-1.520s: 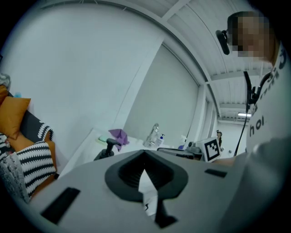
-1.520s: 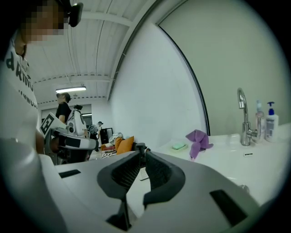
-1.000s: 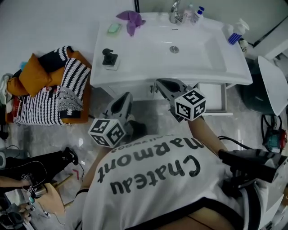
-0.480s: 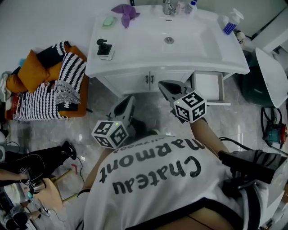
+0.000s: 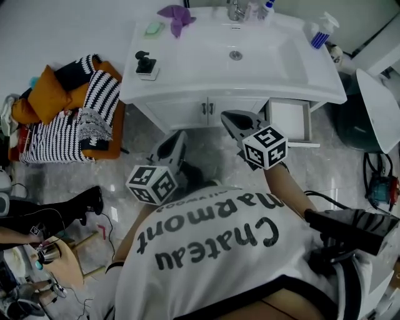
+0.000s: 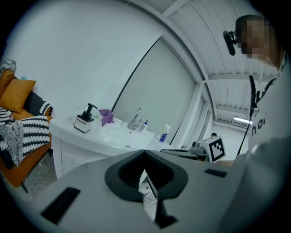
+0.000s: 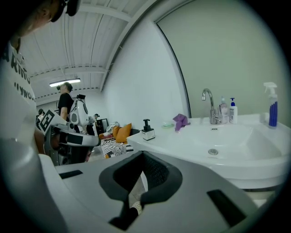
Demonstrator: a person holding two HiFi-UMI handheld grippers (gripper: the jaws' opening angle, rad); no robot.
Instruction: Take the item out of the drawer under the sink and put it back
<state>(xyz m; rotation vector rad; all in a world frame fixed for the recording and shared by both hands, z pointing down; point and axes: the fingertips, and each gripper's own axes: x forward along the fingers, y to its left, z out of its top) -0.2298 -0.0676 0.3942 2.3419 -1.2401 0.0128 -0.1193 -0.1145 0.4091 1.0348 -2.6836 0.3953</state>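
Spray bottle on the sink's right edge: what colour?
Spray bottle: blue body, white trigger head; clearest in the right gripper view.

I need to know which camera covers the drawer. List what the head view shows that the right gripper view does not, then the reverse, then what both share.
Only the head view: the drawer pulled open under the right end of the sink, and the cabinet doors beside it.

Only the right gripper view: a person standing in the background and a ceiling light.

Both: the sink, the faucet, the soap dispenser, the purple cloth, the blue spray bottle and the striped pile beside the cabinet.
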